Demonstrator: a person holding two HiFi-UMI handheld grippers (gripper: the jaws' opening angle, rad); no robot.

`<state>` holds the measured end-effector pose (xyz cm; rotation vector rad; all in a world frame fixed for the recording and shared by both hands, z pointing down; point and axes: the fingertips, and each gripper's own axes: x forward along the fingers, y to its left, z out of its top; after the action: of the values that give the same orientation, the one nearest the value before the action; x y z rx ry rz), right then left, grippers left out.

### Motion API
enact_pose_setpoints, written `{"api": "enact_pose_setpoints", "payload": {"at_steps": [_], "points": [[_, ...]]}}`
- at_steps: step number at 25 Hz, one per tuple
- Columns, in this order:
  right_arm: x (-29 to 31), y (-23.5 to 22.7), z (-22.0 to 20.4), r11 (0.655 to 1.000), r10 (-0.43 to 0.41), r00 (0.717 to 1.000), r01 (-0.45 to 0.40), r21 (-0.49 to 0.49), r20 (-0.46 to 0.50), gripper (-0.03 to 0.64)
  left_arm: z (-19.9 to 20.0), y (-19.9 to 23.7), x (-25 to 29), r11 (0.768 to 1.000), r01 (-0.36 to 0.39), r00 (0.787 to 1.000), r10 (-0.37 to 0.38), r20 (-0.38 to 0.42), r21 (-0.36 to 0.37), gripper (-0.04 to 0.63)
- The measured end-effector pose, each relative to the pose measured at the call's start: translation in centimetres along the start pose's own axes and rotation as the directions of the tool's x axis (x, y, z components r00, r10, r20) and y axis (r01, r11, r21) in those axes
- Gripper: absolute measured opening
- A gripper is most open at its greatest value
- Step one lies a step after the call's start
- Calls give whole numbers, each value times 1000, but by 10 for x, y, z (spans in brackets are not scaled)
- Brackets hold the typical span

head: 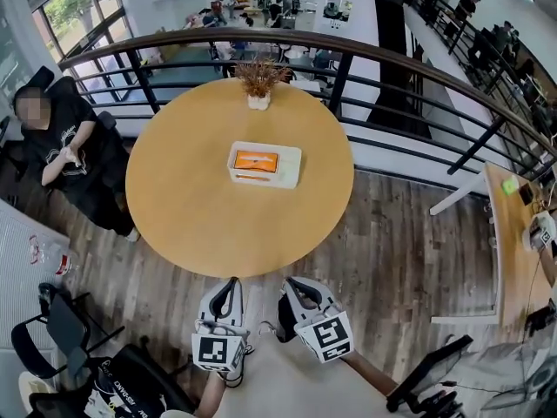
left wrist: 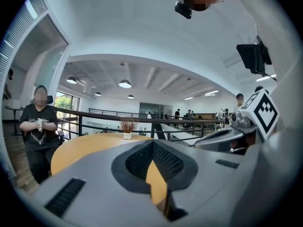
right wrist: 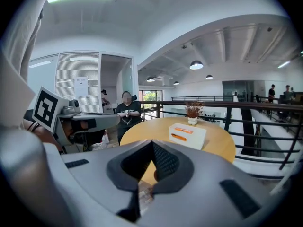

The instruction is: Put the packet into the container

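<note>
A white rectangular container (head: 287,169) sits at the middle of the round wooden table (head: 191,207). An orange packet (head: 256,160) lies inside it, toward its left side. The right gripper view shows the same container (right wrist: 195,138) with the packet (right wrist: 183,130) on top. Both grippers hang short of the table's near edge, over the floor. My left gripper (head: 231,284) is shut with nothing in it. My right gripper (head: 292,286) is shut and empty too. In the left gripper view the gripper (left wrist: 161,203) hides the container.
A small potted dry plant (head: 258,81) stands at the table's far edge. A curved black railing (head: 392,64) runs behind the table. A person in black (head: 61,146) sits at the left. A black chair (head: 65,329) stands at lower left, another table (head: 513,242) at right.
</note>
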<state>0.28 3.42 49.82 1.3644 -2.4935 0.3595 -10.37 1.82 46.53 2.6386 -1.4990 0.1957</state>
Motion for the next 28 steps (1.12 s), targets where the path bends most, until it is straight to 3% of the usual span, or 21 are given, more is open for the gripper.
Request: {"api": "enact_pose_setpoints", "payload": {"at_steps": [7,17,28], "points": [[-24,-13,10,995,-79,995,82,-53,55,5,8,5,-20,1000,-19,998,18,53,22,5],[-12,-29,41,985,-140,980,152,-76,141,5,22,12,-16,997,-20,995,13,97,71,5],[-9,-25,30,984,-157,981,165,-64,115,5,21,18,-18,996,-28,996,20,92,87,5]]}}
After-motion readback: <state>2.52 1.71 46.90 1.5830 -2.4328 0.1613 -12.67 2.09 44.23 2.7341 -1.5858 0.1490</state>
